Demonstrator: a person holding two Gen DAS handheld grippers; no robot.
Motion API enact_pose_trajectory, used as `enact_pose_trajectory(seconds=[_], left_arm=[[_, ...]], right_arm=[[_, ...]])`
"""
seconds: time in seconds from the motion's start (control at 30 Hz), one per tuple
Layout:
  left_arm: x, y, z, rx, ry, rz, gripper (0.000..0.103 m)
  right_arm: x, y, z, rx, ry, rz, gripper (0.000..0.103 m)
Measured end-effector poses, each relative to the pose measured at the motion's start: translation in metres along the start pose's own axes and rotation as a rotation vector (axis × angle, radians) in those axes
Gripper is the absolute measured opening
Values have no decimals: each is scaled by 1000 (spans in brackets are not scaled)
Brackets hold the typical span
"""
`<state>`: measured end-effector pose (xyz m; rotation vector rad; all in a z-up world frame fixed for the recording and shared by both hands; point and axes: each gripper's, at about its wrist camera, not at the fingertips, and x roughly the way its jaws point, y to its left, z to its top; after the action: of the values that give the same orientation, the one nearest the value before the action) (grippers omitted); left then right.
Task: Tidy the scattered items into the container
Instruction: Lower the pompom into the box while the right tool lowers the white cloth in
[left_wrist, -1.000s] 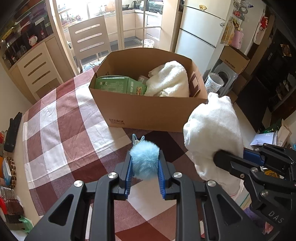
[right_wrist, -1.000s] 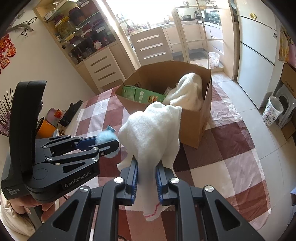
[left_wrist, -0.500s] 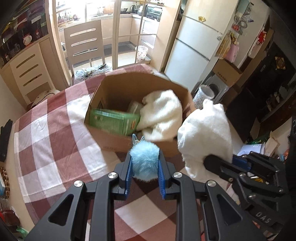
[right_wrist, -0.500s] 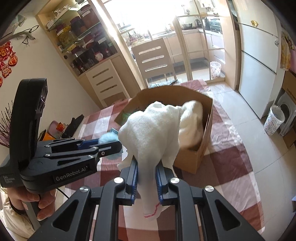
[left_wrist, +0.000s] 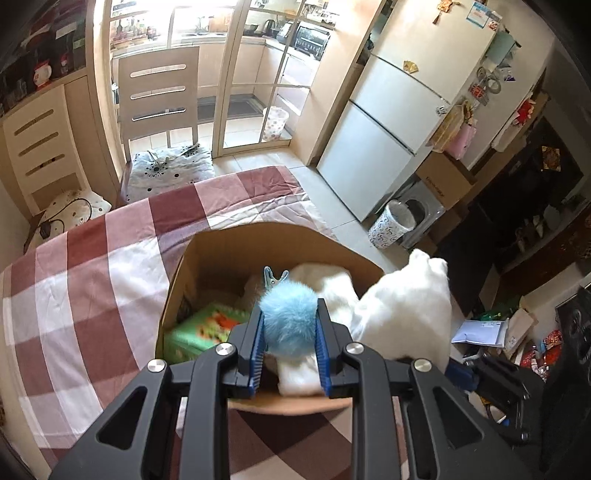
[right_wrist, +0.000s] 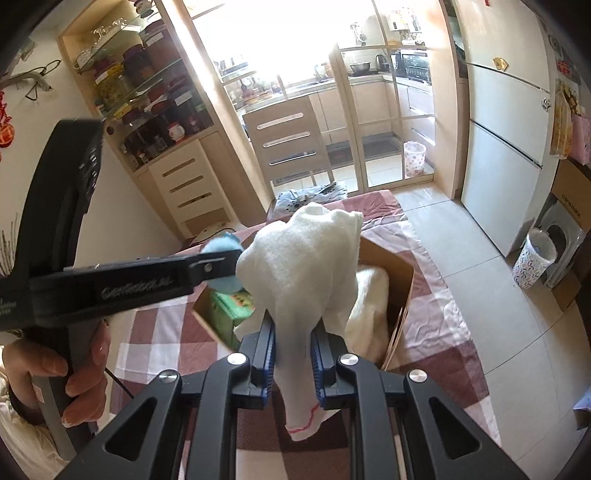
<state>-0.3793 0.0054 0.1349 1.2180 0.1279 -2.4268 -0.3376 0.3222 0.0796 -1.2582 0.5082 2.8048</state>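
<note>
Pompom and towel now hang over the open box; a second ago both were short of its near wall, above the checked cloth. The left gripper is clenched on the blue pompom, whose clip points toward the far wall, above the green packet. The right gripper is clamped on the white towel, its red-stitched hem dangling at the near rim, over another towel already inside. Both loads look ready for release, so two more items should soon be tidied.
</note>
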Motion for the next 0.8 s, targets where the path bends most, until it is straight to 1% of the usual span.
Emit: enact_pose_trajectory(seconds=[0.13, 0.33, 0.53, 0.6, 0.8], left_arm=[[20, 2, 17, 4, 29, -4, 24], [50, 7, 26, -3, 75, -11, 24], [72, 17, 28, -18, 112, -6, 24], [78, 23, 27, -28, 124, 3, 24], [98, 36, 22, -54, 168, 13, 24]], right_arm=[[18, -4, 9, 11, 22, -10, 17], [42, -12, 13, 19, 66, -24, 17], [60, -15, 11, 12, 109, -26, 17], [64, -15, 10, 6, 126, -24, 19], [78, -15, 4, -13, 167, -26, 19]])
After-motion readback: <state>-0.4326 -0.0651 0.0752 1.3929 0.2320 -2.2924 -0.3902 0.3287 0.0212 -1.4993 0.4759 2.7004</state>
